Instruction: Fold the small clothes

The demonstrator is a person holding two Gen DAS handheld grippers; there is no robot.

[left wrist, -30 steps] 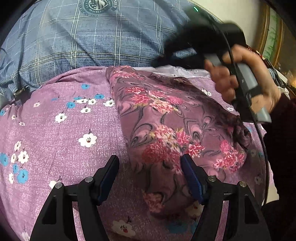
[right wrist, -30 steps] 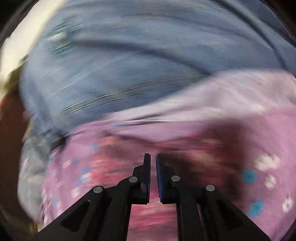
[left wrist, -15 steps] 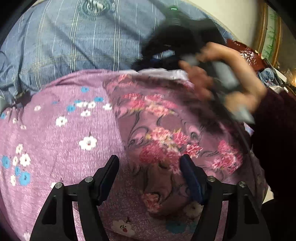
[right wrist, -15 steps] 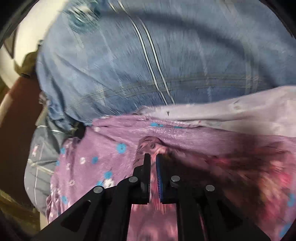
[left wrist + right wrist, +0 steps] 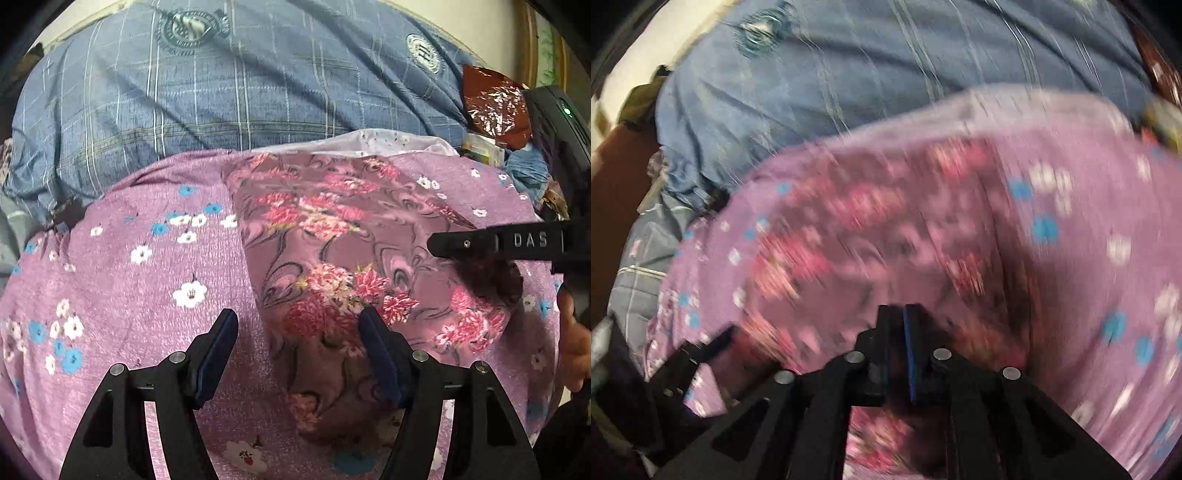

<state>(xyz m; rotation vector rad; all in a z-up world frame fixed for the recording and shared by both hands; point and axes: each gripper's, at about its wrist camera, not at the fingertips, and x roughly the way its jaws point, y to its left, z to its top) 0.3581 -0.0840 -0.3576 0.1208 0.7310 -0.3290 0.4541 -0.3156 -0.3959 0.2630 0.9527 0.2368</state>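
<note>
At the far side of the scene lies a big blue checked cover (image 5: 221, 92), and in front of it a lilac sheet with small white and blue flowers (image 5: 140, 266) spreads over the whole near area; I judge it is a bed, not a counter. On this sheet, in the middle and a little to the right, rests the small garment with pink roses (image 5: 332, 236). It shows a straight left edge and it narrows toward the near side, so it seems folded at least one time. A further fold is probably left, and the final smoothing too, but the layers I cannot count.

The right gripper (image 5: 439, 243) comes in from the right and hangs over the right part of the garment. In its own view, which is blurred, its jaws stand almost together with only a thin gap, and I see no cloth between them, though the blur makes this not fully sure.

The left gripper (image 5: 299, 350) is near the viewer, with jaws wide apart and nothing in them. The near left part of the garment lies between its tips.
</note>
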